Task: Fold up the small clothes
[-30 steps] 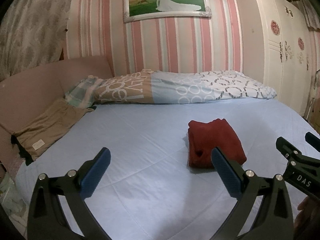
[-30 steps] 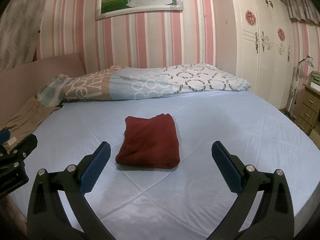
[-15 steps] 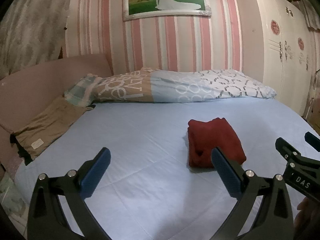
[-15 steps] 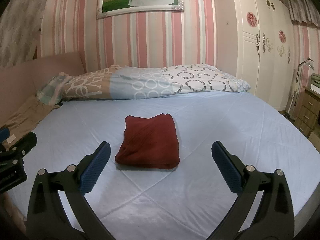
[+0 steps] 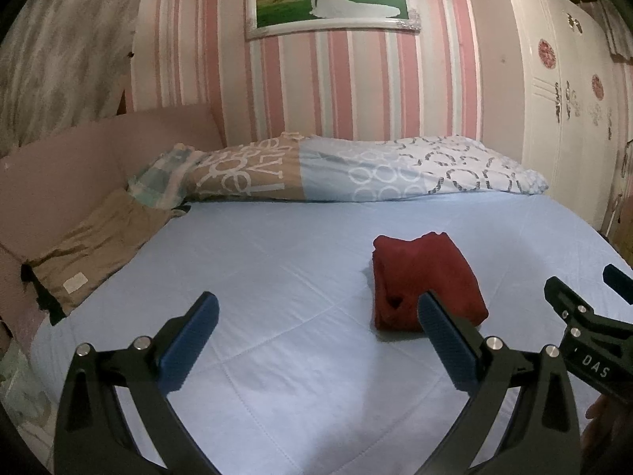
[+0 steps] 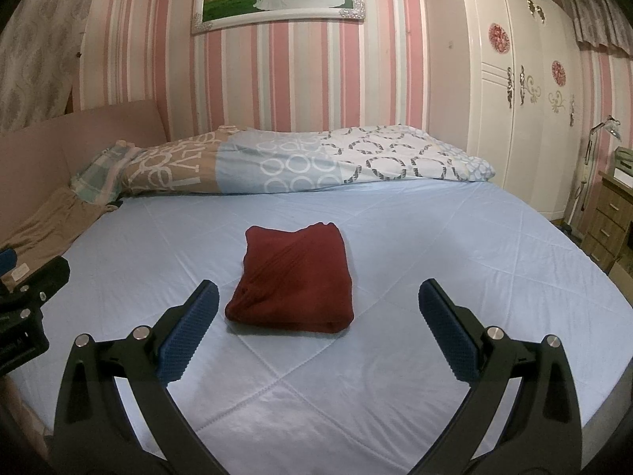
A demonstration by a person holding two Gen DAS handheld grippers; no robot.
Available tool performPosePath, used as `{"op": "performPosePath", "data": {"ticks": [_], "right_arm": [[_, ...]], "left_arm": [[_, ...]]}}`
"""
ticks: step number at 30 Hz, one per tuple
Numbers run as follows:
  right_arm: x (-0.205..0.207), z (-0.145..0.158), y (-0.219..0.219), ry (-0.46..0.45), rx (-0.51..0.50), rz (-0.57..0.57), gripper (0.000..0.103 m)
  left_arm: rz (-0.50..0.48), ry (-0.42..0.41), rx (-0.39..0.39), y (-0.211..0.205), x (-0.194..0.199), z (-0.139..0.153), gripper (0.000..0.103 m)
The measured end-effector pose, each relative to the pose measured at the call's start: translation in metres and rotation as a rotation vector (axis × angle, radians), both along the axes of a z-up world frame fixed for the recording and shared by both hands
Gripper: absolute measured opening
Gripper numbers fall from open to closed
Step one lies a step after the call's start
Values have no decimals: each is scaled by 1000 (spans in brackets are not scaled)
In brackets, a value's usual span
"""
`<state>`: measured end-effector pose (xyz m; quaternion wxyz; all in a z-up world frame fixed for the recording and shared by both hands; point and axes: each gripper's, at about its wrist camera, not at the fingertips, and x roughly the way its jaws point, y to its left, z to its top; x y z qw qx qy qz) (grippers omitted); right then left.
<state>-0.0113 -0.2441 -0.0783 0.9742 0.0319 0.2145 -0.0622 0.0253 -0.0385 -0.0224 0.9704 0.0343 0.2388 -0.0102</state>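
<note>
With the dark red garment (image 6: 292, 277) folded on the bed sheet (image 6: 455, 261), we should keep both the left gripper (image 5: 316, 336) and right gripper (image 6: 318, 328) wide open, empty, and clear of it.

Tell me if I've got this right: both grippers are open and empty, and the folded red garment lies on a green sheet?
Not quite. The sheet is light blue, not green, as the right wrist view shows. The rest holds: the folded red garment lies on it, and both the left gripper and right gripper are open and empty.

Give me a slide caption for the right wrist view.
Open right gripper above a folded red garment on the blue bed.
</note>
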Motion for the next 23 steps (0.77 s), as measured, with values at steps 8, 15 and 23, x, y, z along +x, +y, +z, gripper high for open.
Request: {"op": "performPosePath", "data": {"ticks": [8,15,23], "right_arm": [[1,0,-1,0,-2,-1,100],[0,-1,-1,5,0,-1,100],[0,-1,-2,8,2,0,100]], "left_arm": [[15,13,-17,4,0,-2,101],[6,24,14,-2,-1,-5,101],[12,35,26,-5,0,-5,101]]}}
